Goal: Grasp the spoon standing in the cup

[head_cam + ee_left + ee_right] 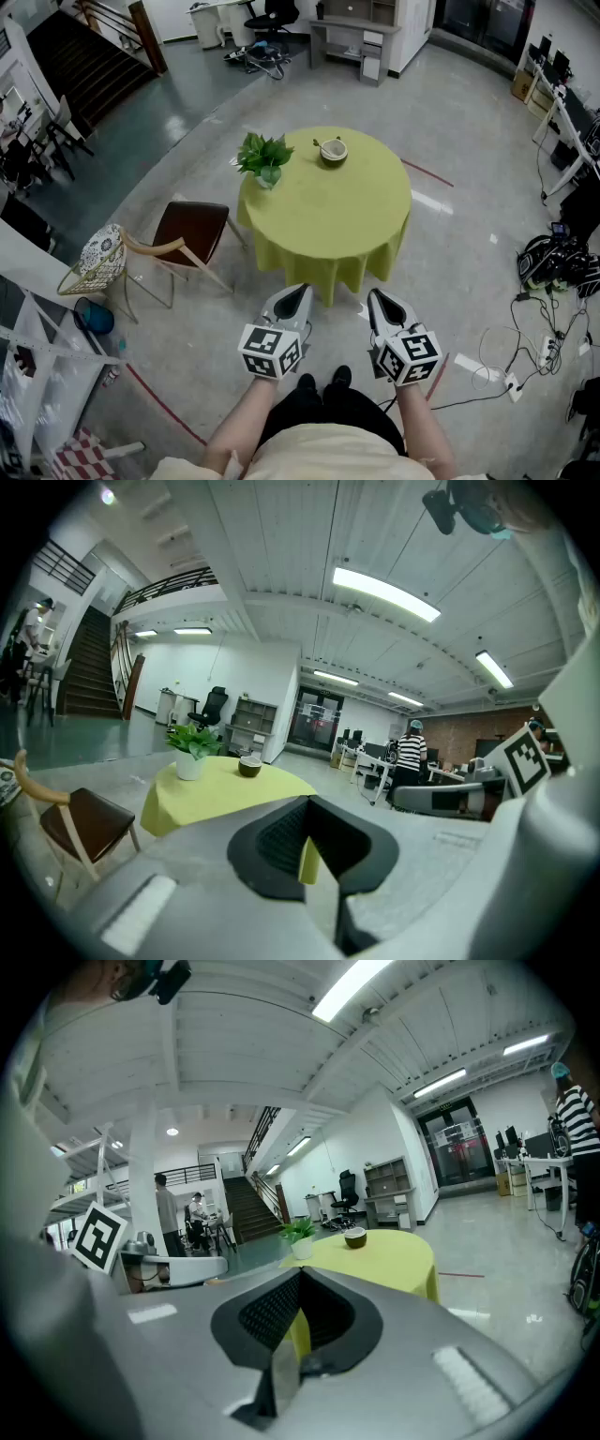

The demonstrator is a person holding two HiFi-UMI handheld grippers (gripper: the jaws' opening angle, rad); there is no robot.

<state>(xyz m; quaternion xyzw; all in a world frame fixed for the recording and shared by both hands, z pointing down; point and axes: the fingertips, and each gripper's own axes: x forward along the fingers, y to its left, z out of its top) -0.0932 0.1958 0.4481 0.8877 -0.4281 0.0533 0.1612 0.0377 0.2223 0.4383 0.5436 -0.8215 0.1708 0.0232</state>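
A small dark cup stands at the far side of the round table with its yellow-green cloth, and a spoon handle sticks out of it to the left. The same cup shows small and distant in the left gripper view and in the right gripper view. My left gripper and right gripper hang side by side close to my body, well short of the table. Both have their jaws together with nothing between them.
A potted plant sits on the table's left edge. A brown chair and a wicker seat stand left of the table. Cables and bags lie on the floor at right. A person in a striped shirt stands far off.
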